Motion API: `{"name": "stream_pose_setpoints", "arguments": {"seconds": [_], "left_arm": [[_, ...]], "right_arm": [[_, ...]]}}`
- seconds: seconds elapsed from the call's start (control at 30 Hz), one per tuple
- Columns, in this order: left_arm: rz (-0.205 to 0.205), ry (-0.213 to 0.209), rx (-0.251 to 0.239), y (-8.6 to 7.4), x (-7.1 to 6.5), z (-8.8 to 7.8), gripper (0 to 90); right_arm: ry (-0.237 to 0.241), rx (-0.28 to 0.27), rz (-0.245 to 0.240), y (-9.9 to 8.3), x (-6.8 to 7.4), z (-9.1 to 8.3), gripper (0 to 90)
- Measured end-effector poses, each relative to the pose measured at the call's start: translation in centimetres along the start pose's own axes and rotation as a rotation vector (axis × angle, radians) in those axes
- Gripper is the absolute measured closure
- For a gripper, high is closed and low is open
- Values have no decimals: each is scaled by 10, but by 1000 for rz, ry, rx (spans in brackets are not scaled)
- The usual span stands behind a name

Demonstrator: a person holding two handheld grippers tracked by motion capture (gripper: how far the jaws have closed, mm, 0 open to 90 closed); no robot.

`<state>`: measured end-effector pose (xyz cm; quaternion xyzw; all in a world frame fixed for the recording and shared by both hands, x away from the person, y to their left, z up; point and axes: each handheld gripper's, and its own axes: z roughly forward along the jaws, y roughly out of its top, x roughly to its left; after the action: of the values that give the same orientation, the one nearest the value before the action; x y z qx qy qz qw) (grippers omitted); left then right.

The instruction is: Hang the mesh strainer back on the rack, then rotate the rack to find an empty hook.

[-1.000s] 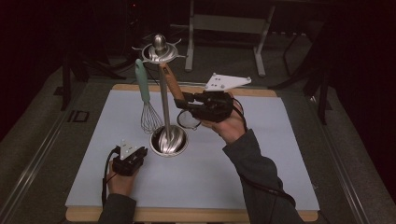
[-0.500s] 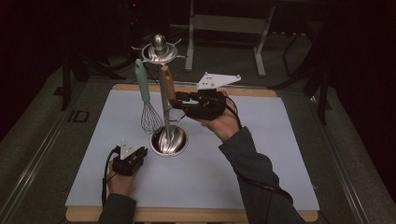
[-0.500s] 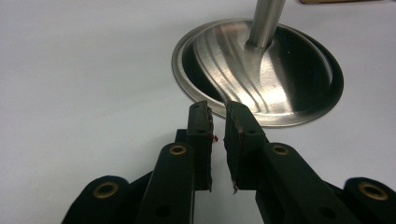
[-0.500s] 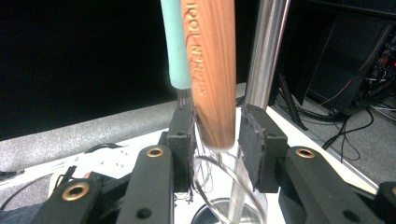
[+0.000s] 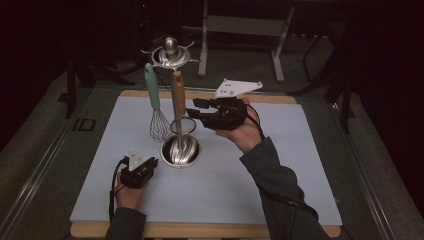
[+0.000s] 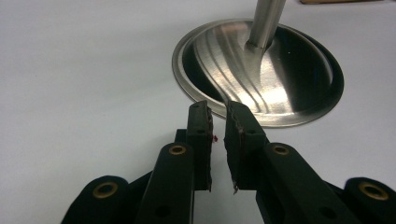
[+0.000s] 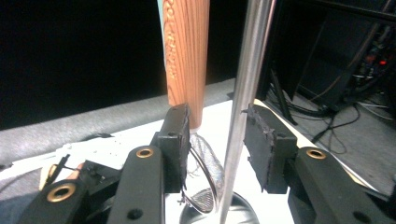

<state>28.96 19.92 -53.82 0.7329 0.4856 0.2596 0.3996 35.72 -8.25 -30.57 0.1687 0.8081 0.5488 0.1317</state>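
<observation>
Right gripper (image 5: 196, 109) mid-frame, jaws just opening, wood-handled mesh strainer (image 5: 178, 100) and steel rack pole (image 7: 243, 102) between them, left gripper (image 6: 218, 112) lower left, jaws slightly apart, empty, at round steel base (image 6: 261, 70) rim, bare mat (image 5: 280, 165) right.

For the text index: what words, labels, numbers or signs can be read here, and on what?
"ID": pale letters on the dark floor, left of the mat.
Wooden handle: a line of engraved marks down its edge, too blurred to read.
Nothing else is legible.
</observation>
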Motion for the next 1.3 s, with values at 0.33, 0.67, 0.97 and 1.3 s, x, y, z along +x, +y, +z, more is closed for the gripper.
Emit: {"name": "stream_pose_setpoints", "arguments": {"seconds": [0.33, 0.67, 0.97, 1.3], "left_arm": [[3, 2, 1, 0, 0, 0, 805], [-1, 4, 0, 0, 0, 0, 805], [-4, 5, -7, 0, 0, -1, 806], [-44, -9, -48, 0, 3, -5, 832]], "right_arm": [[-67, 88, -29, -8, -6, -4, 588], [-120, 190, -45, -27, -14, -8, 568], [-164, 240, 3, -60, -22, -14, 564], [-193, 261, 116, -104, -30, -29, 565]]}}
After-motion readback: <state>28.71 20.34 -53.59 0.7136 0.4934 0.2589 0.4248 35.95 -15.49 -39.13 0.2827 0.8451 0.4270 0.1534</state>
